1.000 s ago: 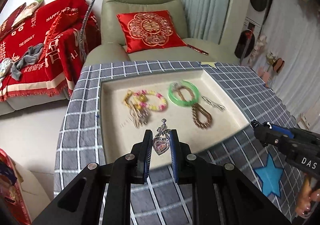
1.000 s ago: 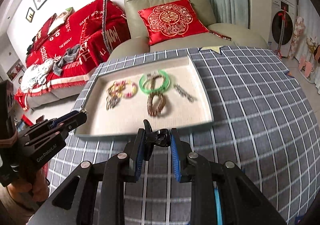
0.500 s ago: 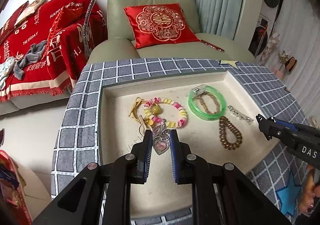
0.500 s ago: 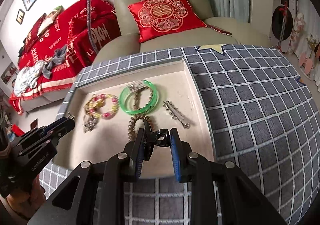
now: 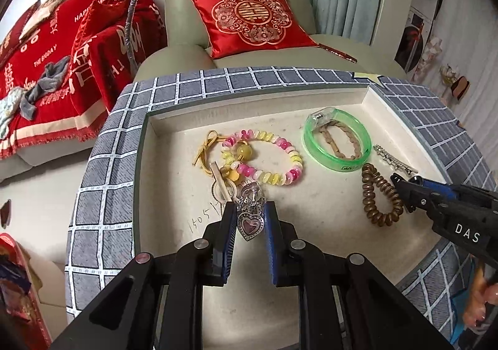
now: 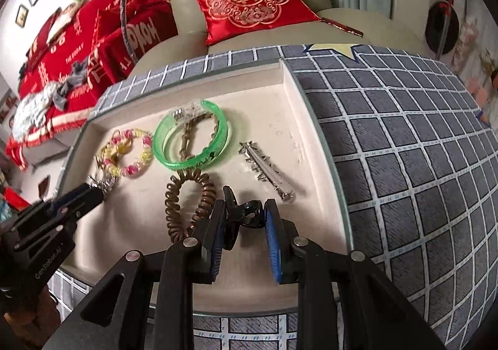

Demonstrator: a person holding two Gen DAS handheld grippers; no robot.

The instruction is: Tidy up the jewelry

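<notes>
My left gripper [image 5: 248,222] angles steeply down over the near left part of the cream tray [image 5: 155,147], its pads clamped on a silver heart pendant [image 5: 248,224] with a pink stone, which hangs between them just above the tray floor. My right gripper [image 6: 246,214] tilts down the same way over the near right part of the tray, pinched on a small black hair claw [image 6: 241,210].

In the tray lie a pink-and-yellow beaded bracelet [image 5: 264,160] beside a gold cord [image 5: 207,150], a green bangle [image 5: 337,138] ringing a braided tan band [image 5: 339,141], a bronze spiral hair tie [image 5: 378,199] and a silver hair clip [image 6: 267,171] at the right.

The tray sits on the desk [image 6: 404,147] with its grey checked cloth. From the left wrist view, my right gripper comes in from the right edge, tip just beside the spiral tie; a little of my hand [image 5: 481,300] shows under it.
</notes>
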